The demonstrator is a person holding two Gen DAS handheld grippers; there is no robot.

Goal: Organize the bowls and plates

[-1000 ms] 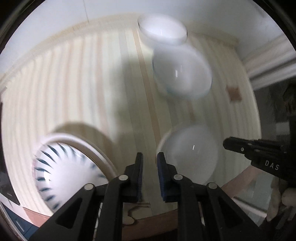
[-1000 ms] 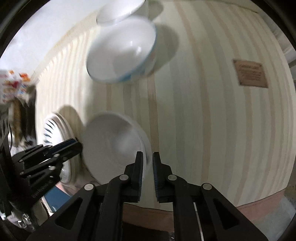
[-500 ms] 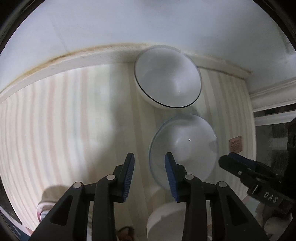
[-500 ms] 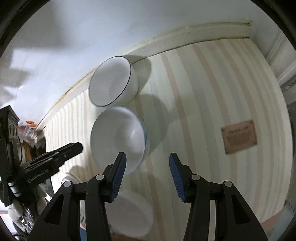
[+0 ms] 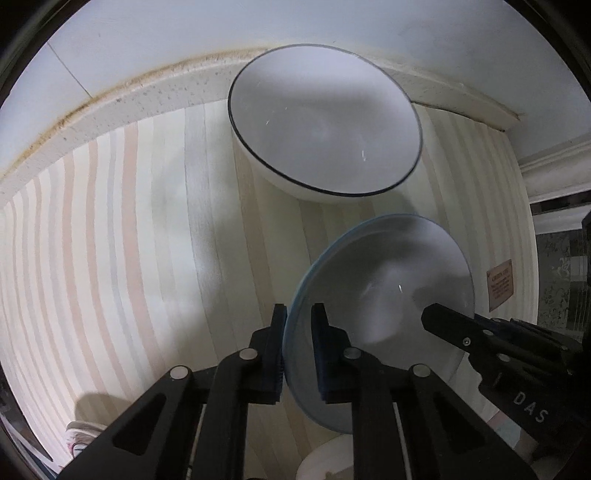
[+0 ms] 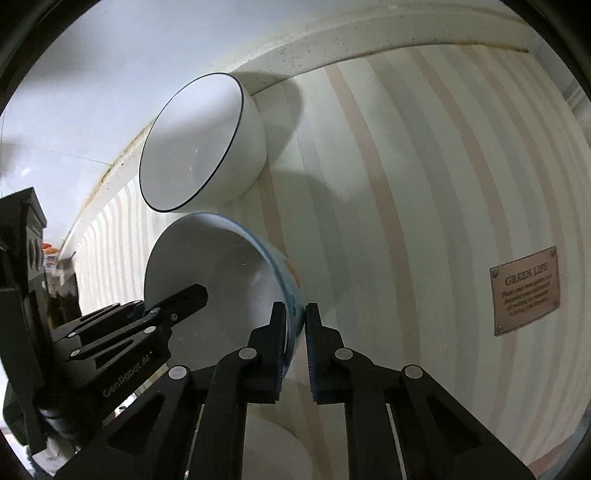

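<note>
Worktop under a cloth of pale stripes, cream with faint pink and grey-blue. Brown sewn label reading "GREEN LIFE" on the cloth. Speckled cream upstand along the back edge, yellowed at its joint with the plain white wall. White moulding to one side. Soft shadows on the cloth.

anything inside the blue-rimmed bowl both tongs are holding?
Blue-rimmed bowl looks empty: bare white interior, with each of the left tongs and right tongs having one pad inside. Its base is partly hidden behind the fingers.
</note>
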